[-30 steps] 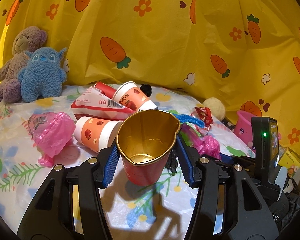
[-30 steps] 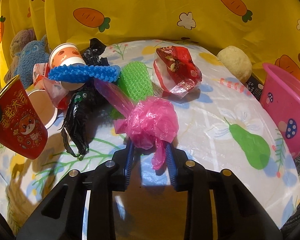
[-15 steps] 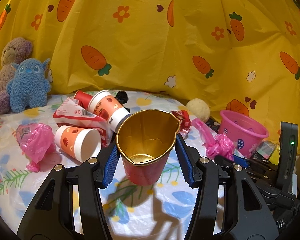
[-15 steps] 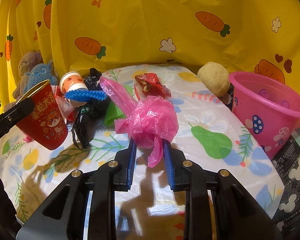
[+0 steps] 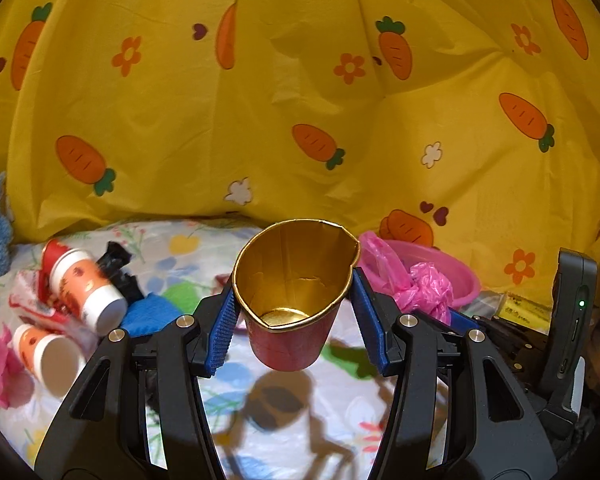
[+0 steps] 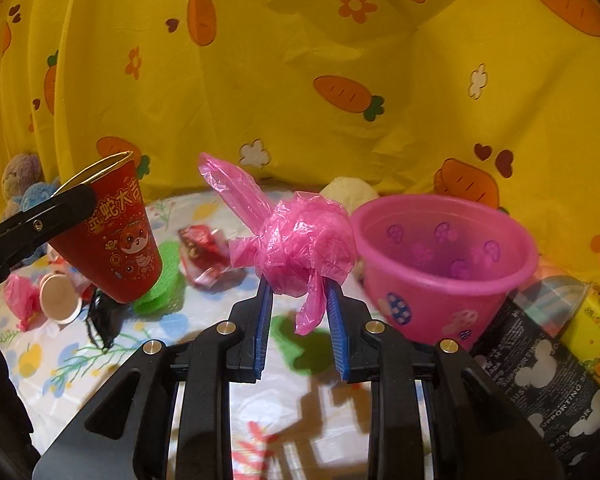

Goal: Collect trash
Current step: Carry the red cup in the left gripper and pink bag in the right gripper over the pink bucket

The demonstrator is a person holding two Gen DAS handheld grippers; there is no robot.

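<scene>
My left gripper [image 5: 294, 300] is shut on a red paper cup [image 5: 296, 300] with a gold inside and a dented rim, held upright above the bed. The same red cup [image 6: 110, 236] shows at the left of the right wrist view. My right gripper [image 6: 298, 280] is shut on a crumpled pink plastic bag [image 6: 300, 240], lifted off the sheet. A pink bucket [image 6: 444, 264] with mushroom prints stands just right of that bag; the bucket [image 5: 456, 276] also peeks out behind the pink bag [image 5: 416, 284] in the left wrist view.
On the floral sheet [image 5: 292, 412] lie two white-and-orange cups [image 5: 88, 288], a blue scrubber [image 5: 148, 312], a green sponge [image 6: 160, 276], a red wrapper [image 6: 204, 248], black plastic [image 6: 100, 320] and another pink bag [image 6: 20, 292]. Plush toys [image 6: 20, 184] sit far left. Yellow carrot cloth [image 5: 300, 100] hangs behind.
Both grippers rose and swung right with their loads; the pink bucket came close beside the bag, and the litter pile slid toward the left.
</scene>
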